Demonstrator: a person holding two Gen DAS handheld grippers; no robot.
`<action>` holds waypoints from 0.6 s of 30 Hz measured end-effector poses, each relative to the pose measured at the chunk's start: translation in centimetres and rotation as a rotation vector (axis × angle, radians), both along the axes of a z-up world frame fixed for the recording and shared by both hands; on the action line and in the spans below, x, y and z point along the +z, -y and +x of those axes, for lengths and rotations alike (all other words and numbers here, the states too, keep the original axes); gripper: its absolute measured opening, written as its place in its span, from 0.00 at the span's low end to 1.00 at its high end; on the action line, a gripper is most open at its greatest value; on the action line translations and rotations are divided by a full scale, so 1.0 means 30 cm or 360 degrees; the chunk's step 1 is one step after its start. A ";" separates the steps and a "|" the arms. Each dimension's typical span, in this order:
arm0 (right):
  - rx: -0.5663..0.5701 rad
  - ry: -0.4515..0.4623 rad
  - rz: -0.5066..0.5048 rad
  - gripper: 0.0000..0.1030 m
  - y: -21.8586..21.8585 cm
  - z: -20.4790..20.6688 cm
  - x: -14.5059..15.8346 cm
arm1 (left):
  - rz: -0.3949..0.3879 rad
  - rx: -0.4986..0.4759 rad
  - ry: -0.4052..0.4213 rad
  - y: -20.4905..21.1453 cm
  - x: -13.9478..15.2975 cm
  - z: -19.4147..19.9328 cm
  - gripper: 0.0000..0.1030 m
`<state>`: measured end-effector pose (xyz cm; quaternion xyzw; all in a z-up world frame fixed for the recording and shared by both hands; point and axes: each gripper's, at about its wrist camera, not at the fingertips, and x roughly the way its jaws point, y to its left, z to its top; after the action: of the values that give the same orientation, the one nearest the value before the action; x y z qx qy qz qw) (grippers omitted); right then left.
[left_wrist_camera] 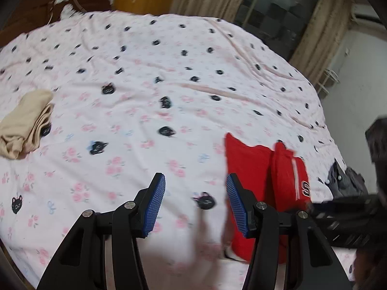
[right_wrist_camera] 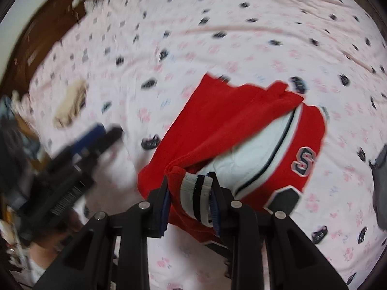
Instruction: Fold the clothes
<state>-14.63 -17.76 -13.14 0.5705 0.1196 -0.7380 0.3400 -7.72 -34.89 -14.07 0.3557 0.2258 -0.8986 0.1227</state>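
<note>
Gripping ribbed striped cuff (right_wrist_camera: 196, 197), right tool (right_wrist_camera: 189, 207), fleecy red jacket (right_wrist_camera: 217, 123)

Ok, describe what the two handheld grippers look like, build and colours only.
Both share one build: the left gripper has matte black linkage arms joined by round silver pivot pins, ending in flat fingers faced with ribbed blue pads. The right gripper has the same black links, silver pins and blue pad edges. No cables show.

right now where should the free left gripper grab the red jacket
Probably the loose far corner of the red jacket, coming from its open left side. The right gripper already pinches the striped cuff, and the S patch side lies bunched, so that flat edge looks easiest for the open left gripper to reach.
</note>
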 end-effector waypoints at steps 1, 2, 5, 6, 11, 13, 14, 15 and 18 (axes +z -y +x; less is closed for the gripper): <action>0.0015 -0.0015 0.0035 0.28 0.024 0.012 -0.019 | 0.0015 0.0001 0.0010 0.007 -0.008 -0.002 0.46; 0.0030 -0.0030 0.0070 0.28 0.047 0.023 -0.037 | 0.0034 -0.0007 0.0020 0.013 -0.014 -0.003 0.46; 0.0035 -0.0061 0.0117 0.28 0.072 0.043 -0.058 | 0.0047 -0.0068 0.0029 0.000 -0.016 -0.006 0.46; 0.0033 -0.0069 0.0119 0.28 0.072 0.048 -0.056 | 0.0043 -0.0085 0.0029 -0.007 -0.013 -0.008 0.46; 0.0030 -0.0076 0.0065 0.28 0.057 0.062 -0.003 | 0.0018 -0.0127 0.0019 -0.029 0.010 -0.019 0.47; 0.0060 -0.0084 0.0052 0.28 0.066 0.078 0.009 | 0.0003 -0.0126 0.0023 -0.027 0.016 -0.023 0.47; 0.0071 -0.0088 0.0060 0.28 0.078 0.084 0.002 | -0.0001 -0.0127 0.0026 -0.025 0.016 -0.023 0.47; 0.0081 -0.0097 0.0082 0.28 0.090 0.091 -0.014 | -0.0001 -0.0128 0.0030 -0.023 0.015 -0.023 0.47; 0.0103 -0.0120 0.0140 0.28 0.121 0.110 -0.080 | -0.0003 -0.0136 0.0042 -0.020 0.011 -0.023 0.47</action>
<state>-11.33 -21.39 -15.55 0.5526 0.1831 -0.7416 0.3334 -8.41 -34.30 -13.75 0.3768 0.2078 -0.8984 0.0875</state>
